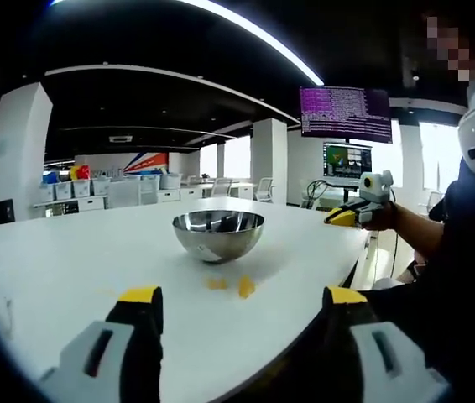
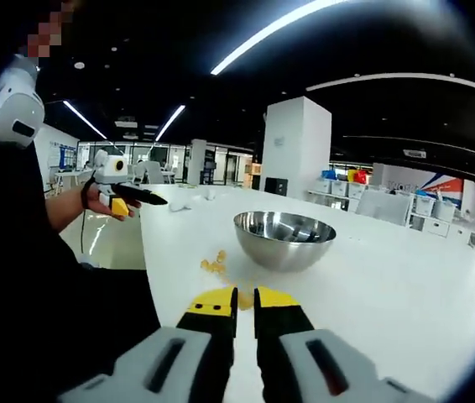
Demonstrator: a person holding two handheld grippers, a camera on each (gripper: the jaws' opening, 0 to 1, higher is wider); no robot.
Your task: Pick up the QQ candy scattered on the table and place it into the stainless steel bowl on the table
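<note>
The stainless steel bowl (image 1: pixel 218 232) (image 2: pixel 284 238) stands on the white table (image 1: pixel 70 260) (image 2: pixel 388 294). A few yellow QQ candies (image 1: pixel 243 287) (image 2: pixel 214 264) lie on the table just in front of it. My left gripper (image 1: pixel 242 295) hangs over the near table edge, open, its jaws wide apart with nothing between them. My right gripper (image 2: pixel 245 300) is shut, jaws almost touching, above the table short of the candies; I see nothing held. Each gripper also shows in the other's view, held off the table's side: the right gripper (image 1: pixel 342 218) and the left gripper (image 2: pixel 133 201).
A person's dark sleeve (image 1: pixel 464 252) (image 2: pixel 19 277) sits close beside both grippers. Monitors (image 1: pixel 345 113) stand past the table's far corner. White pillars (image 2: pixel 296 147) and shelves with bins (image 1: pixel 95 189) line the room behind.
</note>
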